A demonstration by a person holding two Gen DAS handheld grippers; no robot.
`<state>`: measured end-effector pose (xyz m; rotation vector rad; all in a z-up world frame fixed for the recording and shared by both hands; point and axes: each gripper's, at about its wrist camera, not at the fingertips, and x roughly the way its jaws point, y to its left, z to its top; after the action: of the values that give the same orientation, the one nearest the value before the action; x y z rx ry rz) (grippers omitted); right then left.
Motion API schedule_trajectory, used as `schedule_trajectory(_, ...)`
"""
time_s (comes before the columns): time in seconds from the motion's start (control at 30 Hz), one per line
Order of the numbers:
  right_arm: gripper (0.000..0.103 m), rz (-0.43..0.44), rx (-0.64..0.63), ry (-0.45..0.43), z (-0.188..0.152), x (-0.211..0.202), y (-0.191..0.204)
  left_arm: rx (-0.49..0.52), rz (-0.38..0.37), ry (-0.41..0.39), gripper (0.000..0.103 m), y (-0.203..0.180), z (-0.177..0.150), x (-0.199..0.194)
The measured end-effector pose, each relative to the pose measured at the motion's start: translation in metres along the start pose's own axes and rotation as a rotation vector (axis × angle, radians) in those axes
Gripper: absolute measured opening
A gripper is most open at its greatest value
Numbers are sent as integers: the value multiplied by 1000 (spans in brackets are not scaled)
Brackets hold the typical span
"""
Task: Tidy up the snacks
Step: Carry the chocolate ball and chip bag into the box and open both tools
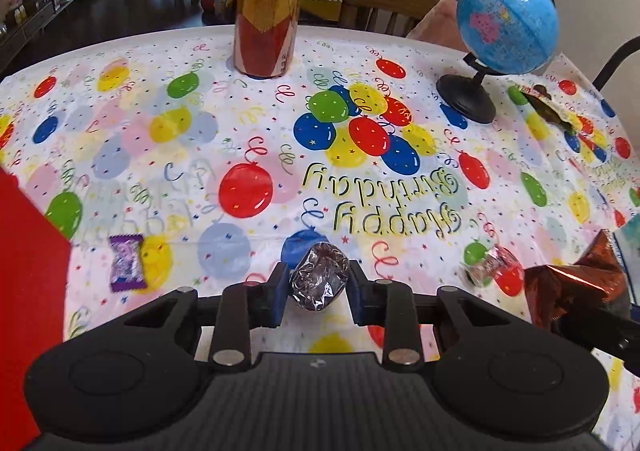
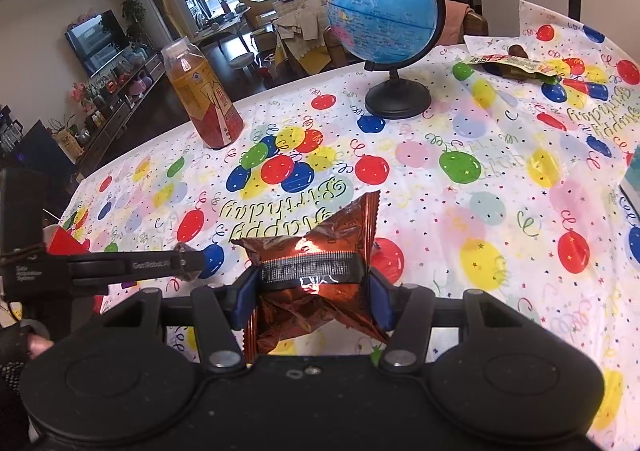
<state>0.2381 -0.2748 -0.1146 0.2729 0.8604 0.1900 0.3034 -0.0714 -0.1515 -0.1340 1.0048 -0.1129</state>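
Note:
My left gripper (image 1: 319, 291) is shut on a dark, shiny wrapped candy (image 1: 319, 281) and holds it just above the balloon-print tablecloth. My right gripper (image 2: 314, 293) is shut on a crinkled red-brown foil snack packet (image 2: 320, 247); the packet also shows at the right edge of the left wrist view (image 1: 572, 287). A purple wrapped candy (image 1: 126, 263) lies on the cloth to the left. A red and clear wrapped candy (image 1: 494, 263) lies to the right. A green and brown snack packet (image 2: 516, 65) lies at the far right beyond the globe; it also shows in the left wrist view (image 1: 546, 107).
A tall orange drink bottle (image 1: 268, 7) stands at the table's far edge. A blue globe on a black stand (image 1: 506, 23) stands at the far right. A red box edge (image 1: 28, 251) is at the near left. A teal object (image 2: 634, 175) shows at the right edge.

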Motion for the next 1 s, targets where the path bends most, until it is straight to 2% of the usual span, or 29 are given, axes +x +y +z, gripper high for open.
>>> schedule_trajectory(0.47, 55, 30, -32, -30, -13, -42, 57, -41, -24, -33, 29, 42, -16, -89)
schedule_trajectory(1.0, 55, 136, -119, -53, -28, -64, 153, -93, 18, -108, 29, 117, -36, -173)
